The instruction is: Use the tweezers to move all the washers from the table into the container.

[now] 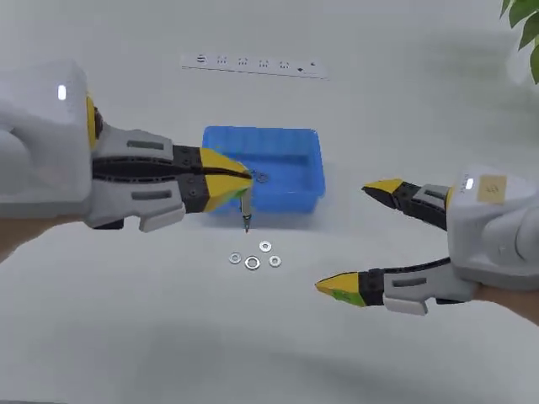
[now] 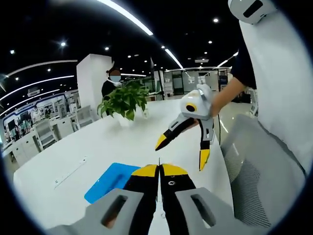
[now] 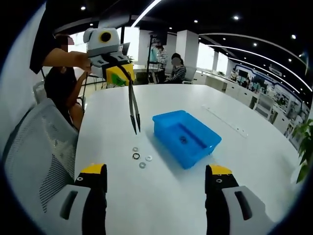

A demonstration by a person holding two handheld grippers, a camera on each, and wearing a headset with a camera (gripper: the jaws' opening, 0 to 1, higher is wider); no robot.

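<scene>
No writing can be read anywhere. A small yellowish label (image 1: 491, 189) sits on the body of the right gripper (image 1: 341, 237), but its print is blurred. The marks along the white power strip (image 1: 253, 65) are too small to make out.

White worktop (image 1: 126, 337); white power strip (image 1: 253, 65) lying flat near its far edge; leafy potted plant (image 2: 124, 100) at one end; grey mesh chair (image 3: 36, 142) alongside.

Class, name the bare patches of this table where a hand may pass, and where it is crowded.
Free: the near table below the washers; the stretch between the blue container and the power strip. Crowded: the gap between container and washers, where the tweezers hang.
</scene>
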